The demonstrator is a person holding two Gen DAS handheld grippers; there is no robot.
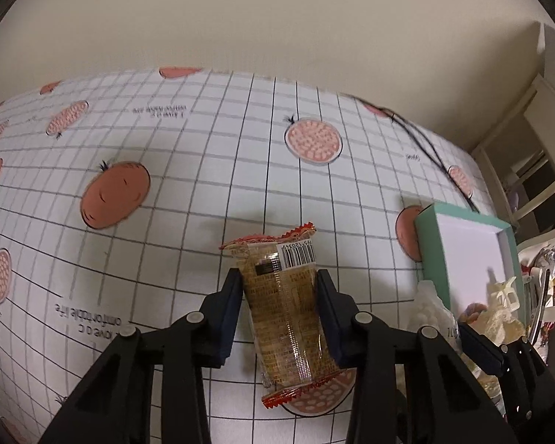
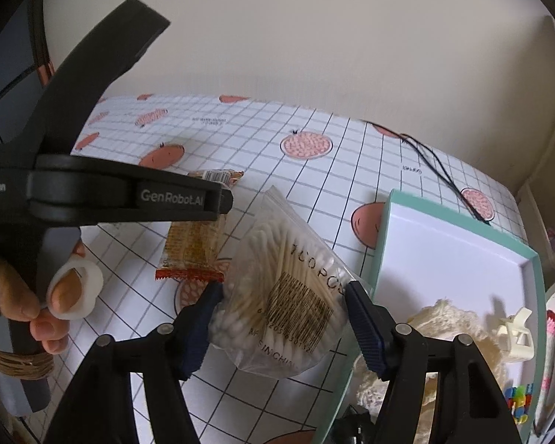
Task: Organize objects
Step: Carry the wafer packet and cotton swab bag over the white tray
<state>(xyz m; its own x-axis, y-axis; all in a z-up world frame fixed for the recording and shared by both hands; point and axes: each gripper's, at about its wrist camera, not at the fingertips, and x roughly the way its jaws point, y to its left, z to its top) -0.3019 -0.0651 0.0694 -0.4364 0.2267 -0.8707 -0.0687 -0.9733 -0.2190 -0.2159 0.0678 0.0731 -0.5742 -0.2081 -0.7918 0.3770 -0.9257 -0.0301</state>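
Observation:
A brown snack packet (image 1: 283, 307) with red crimped ends and a barcode sits between the fingers of my left gripper (image 1: 280, 279), which press both its sides; it is low over the checked tablecloth (image 1: 188, 170). From the right wrist view the same packet (image 2: 192, 248) shows under the left gripper's body. My right gripper (image 2: 283, 294) is shut on a clear bag of cotton swabs (image 2: 288, 288), held tilted beside the left rim of a teal box (image 2: 384, 222) with a white inside. A cream lace cloth (image 2: 447, 325) and a cream hair clip (image 2: 514, 333) lie in the box.
A black cable (image 2: 440, 170) runs across the far right of the cloth. Mixed clutter (image 2: 551, 370) lies right of the box, and white shelving (image 1: 529, 155) stands beyond. A person's hand (image 2: 37, 296) grips the left tool. A plain wall backs the table.

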